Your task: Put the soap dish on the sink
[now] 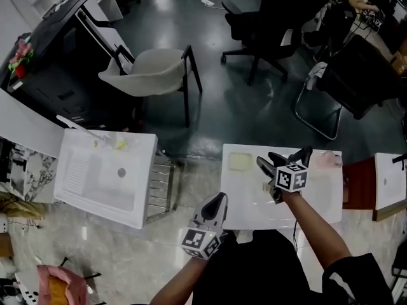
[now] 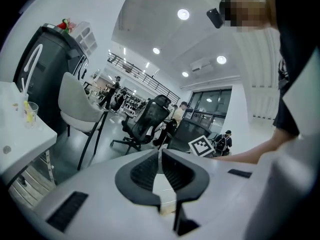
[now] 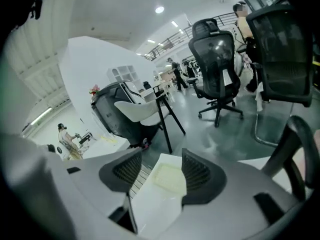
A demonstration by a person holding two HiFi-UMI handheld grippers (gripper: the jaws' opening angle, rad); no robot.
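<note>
The soap dish (image 1: 240, 162), pale yellow and square, lies at the back left corner of a white table (image 1: 254, 211). My right gripper (image 1: 284, 156) hovers over the table just right of the dish, open and holding nothing. In the right gripper view the soap dish (image 3: 167, 176) shows between the spread jaws of the right gripper (image 3: 160, 166), a little ahead of them. The white sink (image 1: 105, 176) stands to the left, apart from the table. My left gripper (image 1: 220, 199) is shut and empty at the table's front left edge; the left gripper view shows the left gripper (image 2: 159, 153) with its jaws touching.
A slatted metal rack (image 1: 162, 186) fills the gap between sink and table. A faucet (image 2: 30, 64) and a clear cup (image 2: 30, 113) stand at the sink's back. A pink item (image 1: 327, 159) lies at the table's back right. A grey chair (image 1: 156, 72) and black office chairs (image 1: 267, 18) stand beyond.
</note>
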